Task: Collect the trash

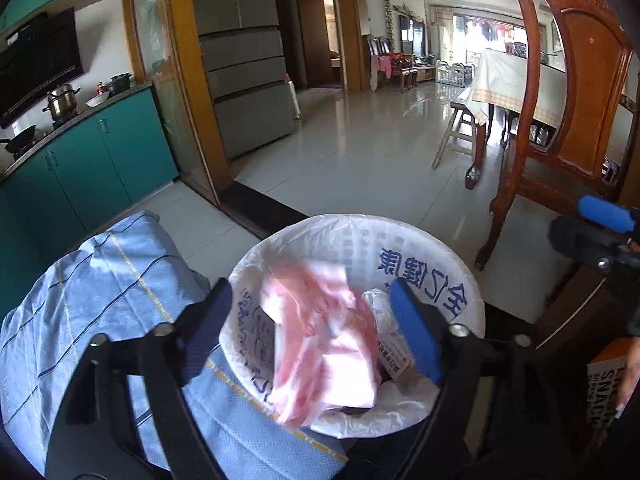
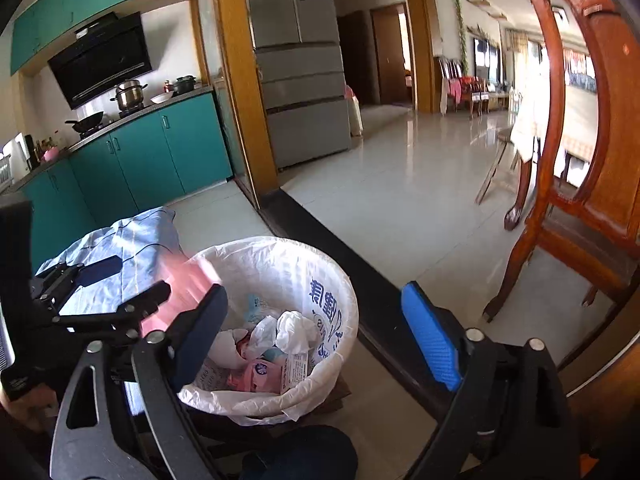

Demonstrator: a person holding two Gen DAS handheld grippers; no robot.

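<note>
In the left wrist view, the left tool (image 1: 312, 328) is spread wide above the lined trash bin (image 1: 460, 280) at lower centre, and a pink wrapper (image 1: 320, 336) sits blurred between its 2 pads, touching neither. In the right wrist view, the right tool (image 2: 316, 340) is spread with nothing between its pads, the bin at lower left holding crumpled paper (image 2: 294, 330).

Both the left tool (image 1: 316, 328) and right tool (image 2: 320, 336) gape wide, angled downward, gripping nothing.
</note>
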